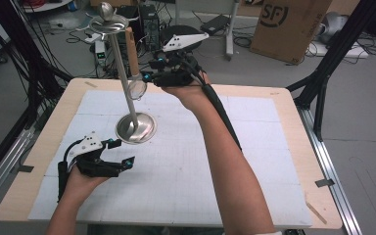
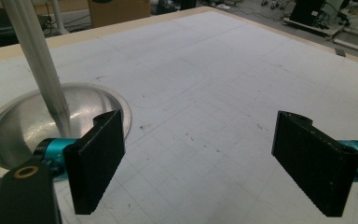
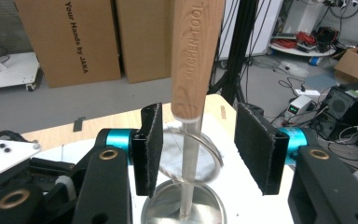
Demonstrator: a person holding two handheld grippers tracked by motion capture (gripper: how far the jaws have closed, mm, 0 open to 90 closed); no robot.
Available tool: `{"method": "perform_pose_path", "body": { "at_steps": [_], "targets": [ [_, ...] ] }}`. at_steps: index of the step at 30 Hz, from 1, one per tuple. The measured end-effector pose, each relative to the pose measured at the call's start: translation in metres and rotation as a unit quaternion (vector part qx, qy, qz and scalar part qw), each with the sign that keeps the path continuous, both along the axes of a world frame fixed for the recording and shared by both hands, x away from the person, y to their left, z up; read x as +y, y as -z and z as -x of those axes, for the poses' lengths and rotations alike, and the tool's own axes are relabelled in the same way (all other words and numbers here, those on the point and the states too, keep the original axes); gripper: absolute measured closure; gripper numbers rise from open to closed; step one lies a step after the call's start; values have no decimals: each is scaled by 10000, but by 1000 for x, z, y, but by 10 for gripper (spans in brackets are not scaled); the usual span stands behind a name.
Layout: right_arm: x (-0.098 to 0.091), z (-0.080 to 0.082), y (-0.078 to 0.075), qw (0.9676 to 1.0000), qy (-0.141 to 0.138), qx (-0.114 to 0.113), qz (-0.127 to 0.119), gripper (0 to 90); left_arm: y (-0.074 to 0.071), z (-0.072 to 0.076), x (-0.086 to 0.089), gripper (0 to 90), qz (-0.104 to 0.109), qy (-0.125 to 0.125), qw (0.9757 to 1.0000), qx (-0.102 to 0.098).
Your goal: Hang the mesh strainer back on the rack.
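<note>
A metal stand rises from a round base (image 1: 136, 128) on the table, its thin pole (image 1: 122, 73) topped by a small dish (image 1: 108, 22). A small strainer hangs upright beside the pole, with a wooden handle (image 1: 132, 49) above and a wire mesh ring (image 1: 137, 89) below. My right gripper (image 1: 146, 77) is level with the lower end of the handle (image 3: 193, 56). Its jaws stand open on either side without pressing on the handle, and the ring (image 3: 191, 154) is just below them. My left gripper (image 1: 122, 152) rests open low over the mat beside the base (image 2: 28, 121).
A white gridded mat (image 1: 186, 161) covers the wooden table (image 1: 293, 105). Beyond the far edge are cardboard boxes (image 1: 289, 24), cables and equipment on the floor. Black frame legs (image 1: 323, 83) stand at the right.
</note>
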State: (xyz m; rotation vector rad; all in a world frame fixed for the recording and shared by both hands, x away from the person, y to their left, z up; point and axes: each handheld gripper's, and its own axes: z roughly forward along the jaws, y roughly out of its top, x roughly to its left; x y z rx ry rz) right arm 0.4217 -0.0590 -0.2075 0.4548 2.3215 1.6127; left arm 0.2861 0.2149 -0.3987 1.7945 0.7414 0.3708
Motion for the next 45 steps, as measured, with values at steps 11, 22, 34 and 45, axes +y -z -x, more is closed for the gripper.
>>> {"method": "perform_pose_path", "body": {
  "at_steps": [11,22,34,45],
  "targets": [
    [-25,15,10,9999,-32,135,-102,399,0,0,-1,176,-26,26,10000,-7],
    [-57,31,26,9997,101,118,-203,356,2,0,-3,175,-67,31,10000,-7],
    [-89,45,43,9990,301,159,-284,315,1,0,-2,175,-25,41,10000,12],
    [-115,62,57,9983,412,114,-404,302,1,1,-3,175,-23,42,10000,4]
  ]
}}
